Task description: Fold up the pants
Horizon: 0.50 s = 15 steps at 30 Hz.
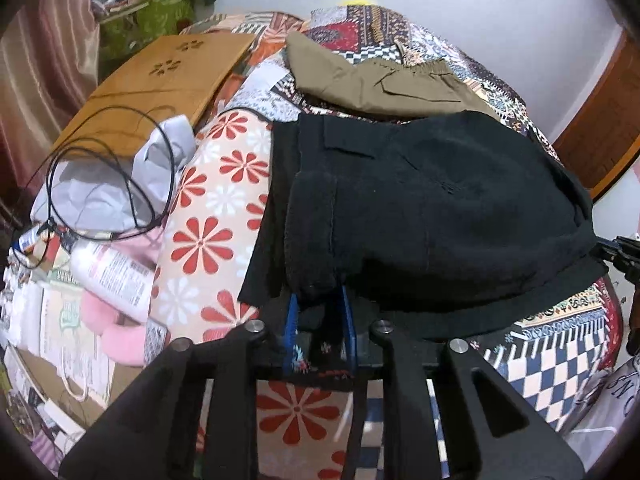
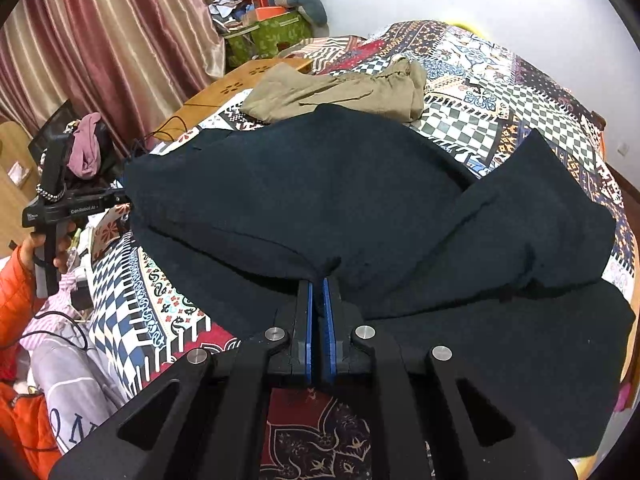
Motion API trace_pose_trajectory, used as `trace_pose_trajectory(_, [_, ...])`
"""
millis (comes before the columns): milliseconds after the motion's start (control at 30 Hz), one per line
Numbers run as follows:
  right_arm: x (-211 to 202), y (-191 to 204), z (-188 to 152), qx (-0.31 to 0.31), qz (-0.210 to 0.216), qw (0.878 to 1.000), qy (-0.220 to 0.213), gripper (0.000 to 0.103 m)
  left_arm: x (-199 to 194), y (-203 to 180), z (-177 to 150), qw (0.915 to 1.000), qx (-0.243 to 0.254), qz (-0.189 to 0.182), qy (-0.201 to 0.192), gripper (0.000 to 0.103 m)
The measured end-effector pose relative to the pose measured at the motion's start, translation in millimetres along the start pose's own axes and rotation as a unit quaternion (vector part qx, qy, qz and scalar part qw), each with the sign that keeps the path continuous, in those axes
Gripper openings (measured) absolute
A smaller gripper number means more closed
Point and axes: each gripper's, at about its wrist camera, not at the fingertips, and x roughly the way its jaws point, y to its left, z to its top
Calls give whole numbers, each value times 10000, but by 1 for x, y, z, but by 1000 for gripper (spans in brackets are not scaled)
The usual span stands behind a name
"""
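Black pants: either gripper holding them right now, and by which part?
Both. The left gripper pinches a bunched edge of the black pants; the right gripper is shut on a fold edge nearer their middle. Which hem or waistband is unclear.

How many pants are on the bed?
2. The black pants lie up front, pinched by both tools. The tan pants lie farther back, near the wooden board. More could be hidden underneath.

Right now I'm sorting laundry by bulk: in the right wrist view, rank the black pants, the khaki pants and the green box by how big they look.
1. black pants, filling most of the view, though nearest the camera
2. khaki pants
3. green box, farthest away, so its true size is unsure
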Motion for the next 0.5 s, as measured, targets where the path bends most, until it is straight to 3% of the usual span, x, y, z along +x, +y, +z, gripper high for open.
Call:
trace_pose_trajectory(267, [-16, 2, 4, 111, -60, 9998, 137, 11, -36, -11, 13, 9979, 287, 476, -328, 20])
trace_pose_trajectory(400, [-33, 2, 9, 140, -41, 9999, -7, 12, -61, -15, 30, 9961, 303, 428, -709, 21])
trace_pose_trajectory(500, [-46, 2, 17, 140, -69, 9997, -203, 15, -62, -23, 43, 9949, 380, 360, -861, 30])
